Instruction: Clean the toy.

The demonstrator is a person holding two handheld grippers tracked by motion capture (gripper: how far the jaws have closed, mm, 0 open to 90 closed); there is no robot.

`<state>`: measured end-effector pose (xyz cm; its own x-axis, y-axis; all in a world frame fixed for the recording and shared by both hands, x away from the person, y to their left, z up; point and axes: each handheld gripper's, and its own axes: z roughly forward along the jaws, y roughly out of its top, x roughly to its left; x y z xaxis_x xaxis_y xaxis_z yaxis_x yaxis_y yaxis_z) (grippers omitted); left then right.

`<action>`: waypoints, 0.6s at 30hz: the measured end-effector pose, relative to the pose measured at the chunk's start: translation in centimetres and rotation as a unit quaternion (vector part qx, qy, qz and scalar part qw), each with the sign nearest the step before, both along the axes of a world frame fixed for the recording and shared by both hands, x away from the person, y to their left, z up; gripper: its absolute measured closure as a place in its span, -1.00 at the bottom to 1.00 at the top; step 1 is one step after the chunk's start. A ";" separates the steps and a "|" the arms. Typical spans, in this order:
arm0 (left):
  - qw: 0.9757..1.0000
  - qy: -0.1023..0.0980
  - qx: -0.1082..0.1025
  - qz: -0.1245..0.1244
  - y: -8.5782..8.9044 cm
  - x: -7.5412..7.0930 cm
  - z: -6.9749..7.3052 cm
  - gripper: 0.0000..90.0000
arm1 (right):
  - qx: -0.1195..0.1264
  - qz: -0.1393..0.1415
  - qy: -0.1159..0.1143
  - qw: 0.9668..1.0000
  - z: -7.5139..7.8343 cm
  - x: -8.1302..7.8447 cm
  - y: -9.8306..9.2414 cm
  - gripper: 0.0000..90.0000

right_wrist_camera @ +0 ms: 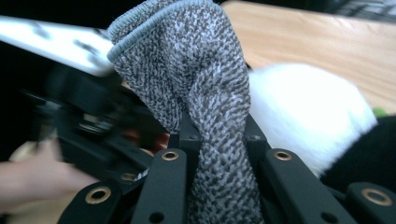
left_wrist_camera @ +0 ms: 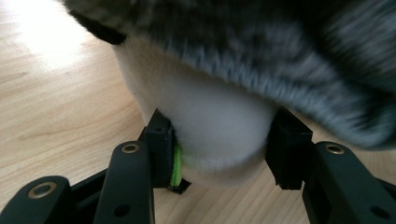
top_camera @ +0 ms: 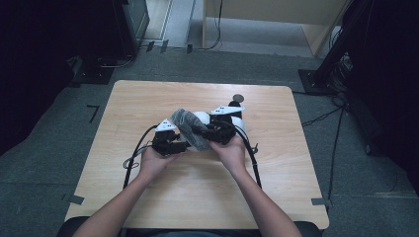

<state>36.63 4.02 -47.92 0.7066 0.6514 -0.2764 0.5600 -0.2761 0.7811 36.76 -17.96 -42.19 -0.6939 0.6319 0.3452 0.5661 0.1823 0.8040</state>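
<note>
Filling most of the high view, the wooden table point(top_camera: 148, 98) carries everything, and the work sits a little toward twelve o'clock of its middle; at roughly one o'clock from that cluster a small dark disc point(top_camera: 238, 98) lies alone near the far edge; the person's forearms enter from six o'clock, one hand on each tool. Next in size, the plush toy point(left_wrist_camera: 210, 126) is white with a black part, standing on the wood between the two tools; its pale lower end is squeezed from both sides by the left gripper point(top_camera: 170, 143), whose jaws stand partly closed with the pads pressing into the fur, a green strip showing on the pad at nine o'clock in the left gripper view. Over the toy hangs the grey knitted sock point(right_wrist_camera: 196, 88), its ribbed cuff at twelve o'clock in the right gripper view; the right gripper point(right_wrist_camera: 219, 140) has its jaws drawn tight on the fabric, pinching a bunched fold between them; in the high view the sock point(top_camera: 190, 126) lies slantwise between both tools, at ten o'clock from the right hand.
</note>
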 end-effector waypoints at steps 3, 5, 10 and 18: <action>1.000 0.004 -0.005 0.000 0.1 0.2 -0.2 0.15 | -0.009 -0.005 -0.009 1.000 -0.4 0.2 0.0 0.72; 1.000 0.002 -0.003 0.000 0.0 0.2 -0.2 0.15 | -0.025 -0.007 -0.019 0.999 -0.3 0.1 0.0 0.72; 1.000 0.007 0.001 0.000 0.2 0.4 -0.1 0.16 | -0.043 -0.020 -0.029 0.998 -0.2 0.4 -1.0 0.72; 1.000 0.014 -0.006 -0.007 0.6 0.9 -0.1 0.17 | -0.042 -0.057 -0.022 0.997 0.1 0.9 -4.3 0.73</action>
